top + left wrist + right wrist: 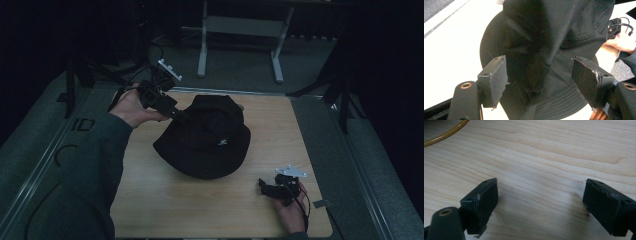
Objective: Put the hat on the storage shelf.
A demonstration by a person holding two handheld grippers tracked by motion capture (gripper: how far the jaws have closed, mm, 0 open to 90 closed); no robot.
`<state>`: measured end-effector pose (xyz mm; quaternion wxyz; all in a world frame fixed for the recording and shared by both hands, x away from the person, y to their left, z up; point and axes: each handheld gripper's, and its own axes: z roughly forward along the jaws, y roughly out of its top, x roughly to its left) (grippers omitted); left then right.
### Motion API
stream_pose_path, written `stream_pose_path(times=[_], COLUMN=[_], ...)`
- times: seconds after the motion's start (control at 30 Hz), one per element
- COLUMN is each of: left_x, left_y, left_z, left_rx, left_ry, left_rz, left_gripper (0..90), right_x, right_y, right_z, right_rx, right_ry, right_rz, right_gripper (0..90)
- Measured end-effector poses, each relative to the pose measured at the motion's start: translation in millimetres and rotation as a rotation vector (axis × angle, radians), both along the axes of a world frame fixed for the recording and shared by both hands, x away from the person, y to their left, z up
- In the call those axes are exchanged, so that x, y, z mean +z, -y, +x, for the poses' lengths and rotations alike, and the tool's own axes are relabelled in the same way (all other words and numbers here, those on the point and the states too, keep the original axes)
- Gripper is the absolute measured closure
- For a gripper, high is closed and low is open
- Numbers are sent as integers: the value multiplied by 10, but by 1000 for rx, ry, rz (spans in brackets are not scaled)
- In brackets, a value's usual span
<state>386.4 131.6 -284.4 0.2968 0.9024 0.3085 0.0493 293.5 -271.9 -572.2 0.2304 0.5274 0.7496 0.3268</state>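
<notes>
Left gripper [540, 82] jaws spread w/ black hat [544, 50] folds between (crown cut off), right gripper [540, 205] spread over table [544, 157].

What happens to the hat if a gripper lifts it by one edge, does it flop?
Probably yes. The hat looks like soft cloth, with a crease in its crown, so it would likely sag and fold. It seems light for its size. On the smooth table a push would probably slide it, not roll it.
</notes>
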Motion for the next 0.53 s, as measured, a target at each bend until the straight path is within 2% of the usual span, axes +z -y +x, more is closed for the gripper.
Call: stream_pose_path(times=[0.13, 0.3, 0.47, 0.53], left_x=[17, 31, 11, -18], left_y=[-104, -256, -443, -512], left_z=[-47, -95, -143, -172], left_rx=[-3, 23, 73, 108], left_ry=[8, 16, 30, 46], left_rz=[-25, -43, -69, -58], left_gripper=[341, 381, 396, 400], right_x=[0, 0, 0, 0], right_y=[0, 0, 1, 0], right_z=[0, 0, -5, -4], right_rx=[0, 0, 4, 3], right_ry=[-1, -1, -1, 0], right_rz=[0, -1, 0, 1], right_gripper=[128, 128, 128, 128])
